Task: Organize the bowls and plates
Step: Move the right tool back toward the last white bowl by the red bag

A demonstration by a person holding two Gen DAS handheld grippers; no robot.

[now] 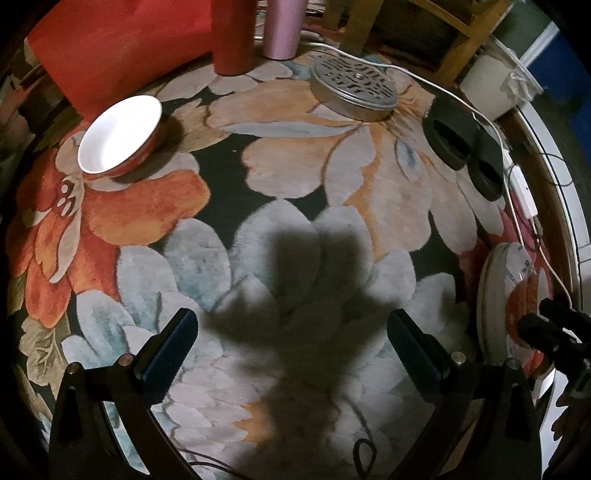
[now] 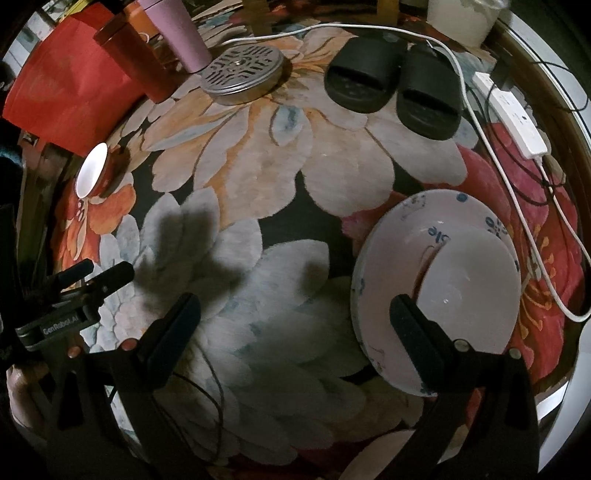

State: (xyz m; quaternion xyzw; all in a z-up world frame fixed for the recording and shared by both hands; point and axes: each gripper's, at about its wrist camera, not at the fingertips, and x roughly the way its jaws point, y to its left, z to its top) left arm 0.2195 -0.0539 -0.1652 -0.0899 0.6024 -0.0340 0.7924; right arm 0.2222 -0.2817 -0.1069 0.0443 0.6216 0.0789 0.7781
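Observation:
A red bowl with a white inside sits on the flowered rug at the far left; it also shows in the right wrist view. A white plate with blue marks lies at the right with a smaller white bowl on it; the plate's edge shows in the left wrist view. My left gripper is open and empty above the rug. My right gripper is open and empty, its right finger over the plate's near edge. The left gripper also shows in the right wrist view.
A round perforated metal tin, a red tumbler and a pink tumbler stand at the back. Black slippers lie back right. A white power strip and cables run along the right.

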